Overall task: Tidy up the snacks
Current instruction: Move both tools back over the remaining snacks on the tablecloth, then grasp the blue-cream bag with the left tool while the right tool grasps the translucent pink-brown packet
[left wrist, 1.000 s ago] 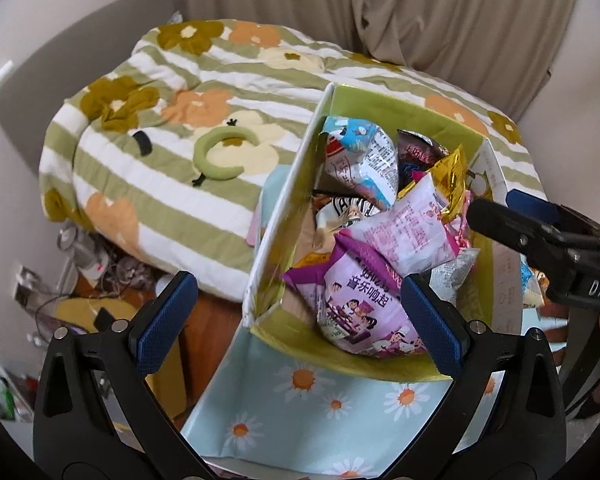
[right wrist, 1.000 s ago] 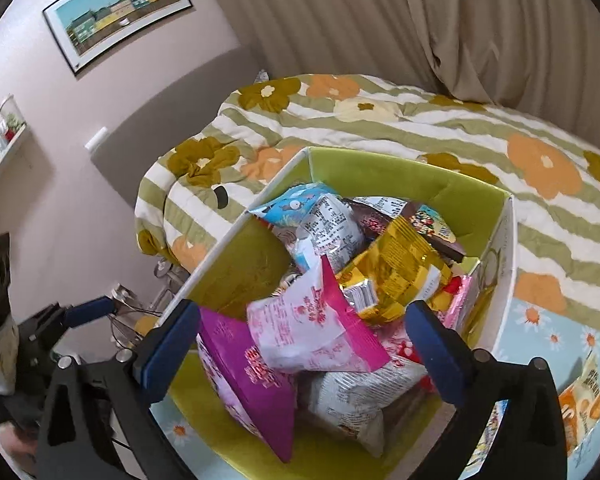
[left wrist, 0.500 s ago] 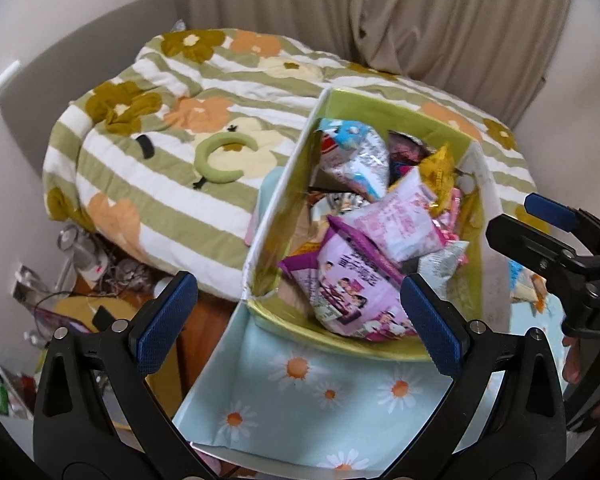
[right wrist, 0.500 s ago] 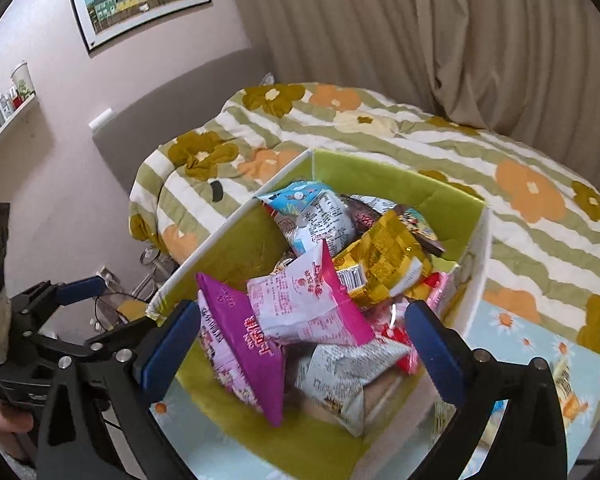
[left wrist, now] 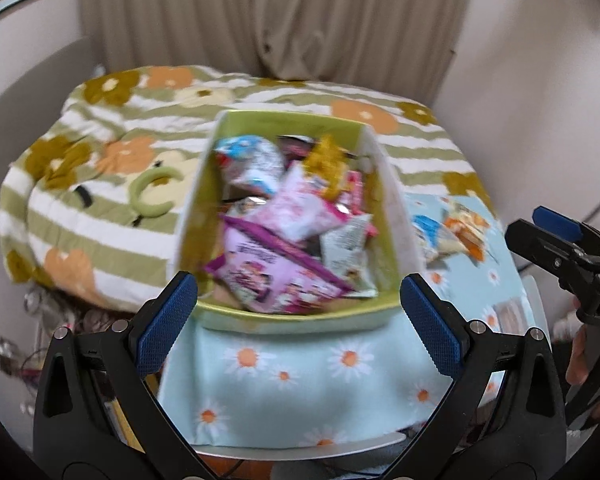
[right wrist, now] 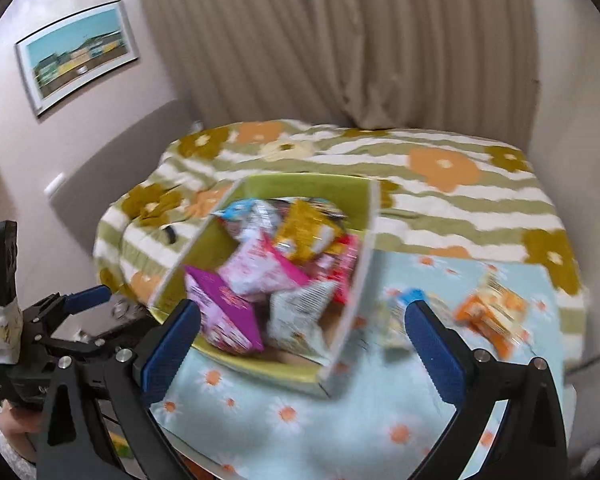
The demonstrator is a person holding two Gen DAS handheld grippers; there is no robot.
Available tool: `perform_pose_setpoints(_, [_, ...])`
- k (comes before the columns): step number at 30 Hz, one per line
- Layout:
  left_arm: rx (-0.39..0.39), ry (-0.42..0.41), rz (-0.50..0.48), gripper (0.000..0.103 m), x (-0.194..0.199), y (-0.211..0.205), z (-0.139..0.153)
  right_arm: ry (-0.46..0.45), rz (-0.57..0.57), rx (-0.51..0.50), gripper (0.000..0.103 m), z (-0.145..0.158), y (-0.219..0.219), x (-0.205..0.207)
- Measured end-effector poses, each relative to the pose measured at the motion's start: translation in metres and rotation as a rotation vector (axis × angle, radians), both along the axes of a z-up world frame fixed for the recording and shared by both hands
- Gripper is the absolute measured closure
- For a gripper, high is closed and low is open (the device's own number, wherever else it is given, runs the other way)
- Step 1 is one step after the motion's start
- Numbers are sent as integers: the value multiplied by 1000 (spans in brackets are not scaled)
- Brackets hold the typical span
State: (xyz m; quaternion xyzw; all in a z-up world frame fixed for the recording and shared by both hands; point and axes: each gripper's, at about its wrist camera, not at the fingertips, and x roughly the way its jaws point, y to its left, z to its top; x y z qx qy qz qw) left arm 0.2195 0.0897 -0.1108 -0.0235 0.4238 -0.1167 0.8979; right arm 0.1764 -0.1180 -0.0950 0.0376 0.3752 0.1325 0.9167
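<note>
- Left gripper w/ blue pads: jaws wide, nothing held; right gripper same.
- Ahead: green-lined white cardboard box on daisy-print blue cloth, heaped w/ snack bags – purple foil bag nearest.
- Orange snack pack lies outside, right of box.
- Labels too blurred to read.

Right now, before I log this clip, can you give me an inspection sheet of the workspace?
Surface: table under a daisy-print cloth.
Job's things: green box heaped with snack packets; two loose packets on the cloth to its right.
Clutter: nothing seen on the table.
Tongs: left tongs open, empty; right tongs open, empty.
Cables: wires on the floor at left, blurred.
Surroundings: flowered bed, curtain, framed picture.
</note>
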Motion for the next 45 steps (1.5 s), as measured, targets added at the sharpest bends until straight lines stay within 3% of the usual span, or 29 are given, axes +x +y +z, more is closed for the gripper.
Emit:
perform_pose_setpoints(9, [23, -13, -198, 2, -5, -74, 1, 36, -241, -54, 1, -8, -80, -55])
perform_pose_setpoints(16, [142, -23, -345, 2, 14, -154, -6, 111, -357, -69, 1, -35, -147, -74])
perform_pose_setpoints(20, [254, -8, -426, 2, 34, -201, -24, 160, -385, -82, 1, -59, -177, -77])
perform_pose_setpoints(26, [488, 36, -522, 2, 60, -261, -69, 239, -401, -78, 1, -101, -212, -73])
perform_pose_setpoints(29, [551, 64, -549, 2, 70, -276, -88, 270, -394, -80, 1, -121, -222, -69])
perform_pose_setpoints(33, [720, 51, -545, 2, 83, -299, -115, 304, -374, -77, 1, -145, -229, -61])
perform_pose_setpoints(45, [929, 93, -608, 2, 102, -331, -169, 398, -287, -151, 1, -200, -230, -43])
